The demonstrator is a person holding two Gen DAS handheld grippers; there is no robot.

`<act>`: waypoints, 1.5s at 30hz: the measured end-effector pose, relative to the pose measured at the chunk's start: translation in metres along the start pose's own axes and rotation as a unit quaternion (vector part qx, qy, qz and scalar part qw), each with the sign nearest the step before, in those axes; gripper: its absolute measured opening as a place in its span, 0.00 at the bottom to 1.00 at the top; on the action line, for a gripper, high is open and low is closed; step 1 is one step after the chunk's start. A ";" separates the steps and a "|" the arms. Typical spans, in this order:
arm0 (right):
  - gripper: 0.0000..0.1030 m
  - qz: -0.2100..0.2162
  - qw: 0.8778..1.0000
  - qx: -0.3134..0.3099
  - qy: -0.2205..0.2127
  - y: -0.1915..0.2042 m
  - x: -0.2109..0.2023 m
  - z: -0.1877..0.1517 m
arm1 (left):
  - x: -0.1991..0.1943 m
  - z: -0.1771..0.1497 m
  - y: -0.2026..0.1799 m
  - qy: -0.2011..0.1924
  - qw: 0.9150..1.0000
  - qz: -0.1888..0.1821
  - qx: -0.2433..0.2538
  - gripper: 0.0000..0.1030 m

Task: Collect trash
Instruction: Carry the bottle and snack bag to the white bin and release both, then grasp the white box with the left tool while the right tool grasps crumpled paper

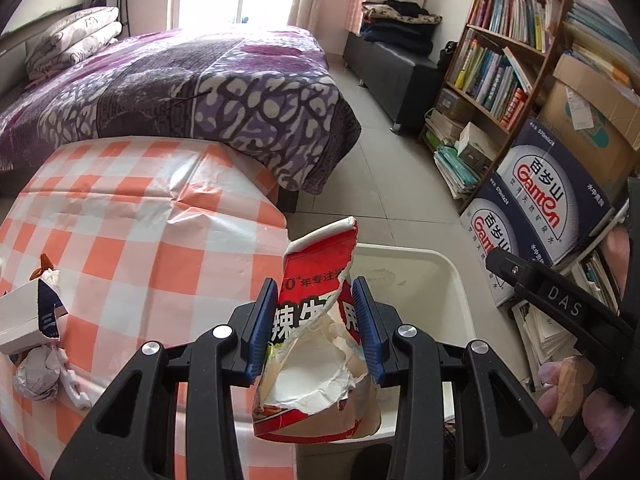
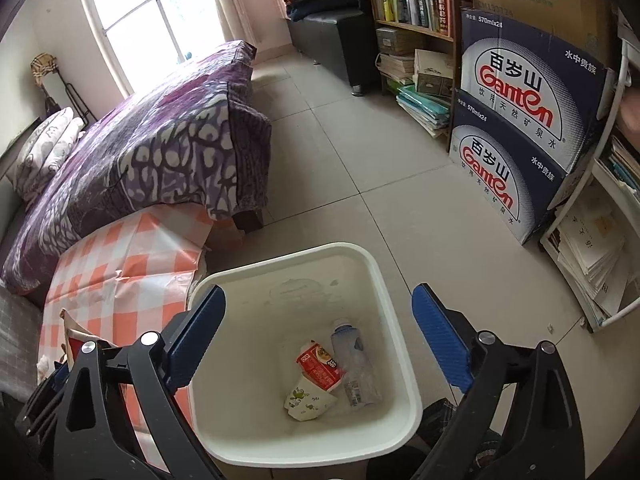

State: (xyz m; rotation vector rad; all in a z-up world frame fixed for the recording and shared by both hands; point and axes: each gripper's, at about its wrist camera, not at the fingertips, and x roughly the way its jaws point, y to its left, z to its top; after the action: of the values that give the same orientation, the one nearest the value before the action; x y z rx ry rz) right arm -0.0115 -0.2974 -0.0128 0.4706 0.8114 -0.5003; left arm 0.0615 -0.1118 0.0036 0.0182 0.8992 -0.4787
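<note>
My left gripper is shut on a torn red and white snack wrapper, held at the table's right edge above the near rim of a white trash bin. My right gripper is open and empty, hovering over the same bin. Inside the bin lie a red carton, a clear plastic bottle and a crumpled patterned paper cup. On the orange checked table at the left lie a torn white and blue box and a crumpled paper wad.
A bed with a purple blanket stands behind the table. Stacked Ganten water boxes, a bookshelf and piles of books line the right wall. Tiled floor lies between the bed and the boxes.
</note>
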 end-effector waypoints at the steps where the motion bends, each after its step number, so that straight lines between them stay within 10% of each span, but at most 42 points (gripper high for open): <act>1: 0.88 -0.002 1.000 0.006 -0.002 -0.004 -0.001 0.001 | 0.001 0.000 -0.003 0.003 1.000 -0.005 0.000 0.38; 10: 0.91 -0.021 0.999 0.033 -0.015 -0.028 -0.004 0.006 | 0.010 0.007 -0.025 0.024 0.997 -0.071 -0.012 0.40; 15: 0.93 -0.031 0.998 0.050 -0.029 -0.036 -0.008 0.009 | 0.011 0.010 -0.030 0.031 0.994 -0.103 -0.034 0.79; 17: 0.93 -0.033 0.997 0.054 -0.032 -0.037 -0.009 0.010 | 0.008 0.010 -0.029 0.026 0.994 -0.104 -0.034 0.79; 34: 0.93 -0.022 0.999 -0.016 -0.021 0.024 -0.001 0.000 | -0.001 0.003 0.033 0.060 0.992 0.080 0.074 0.88; 39: 0.93 -0.012 0.998 -0.054 -0.006 0.059 0.006 -0.011 | 0.006 -0.009 0.070 0.101 0.975 0.161 0.116 0.88; 45: 0.93 0.001 0.996 -0.090 0.017 0.093 0.017 -0.025 | 0.015 -0.026 0.116 0.162 0.927 0.254 0.225 0.88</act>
State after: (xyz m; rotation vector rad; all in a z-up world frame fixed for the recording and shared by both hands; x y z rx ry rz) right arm 0.0389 -0.2144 -0.0216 0.3148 0.8805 -0.4135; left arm 0.0975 -0.0086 -0.0451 0.7535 1.0444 -0.1846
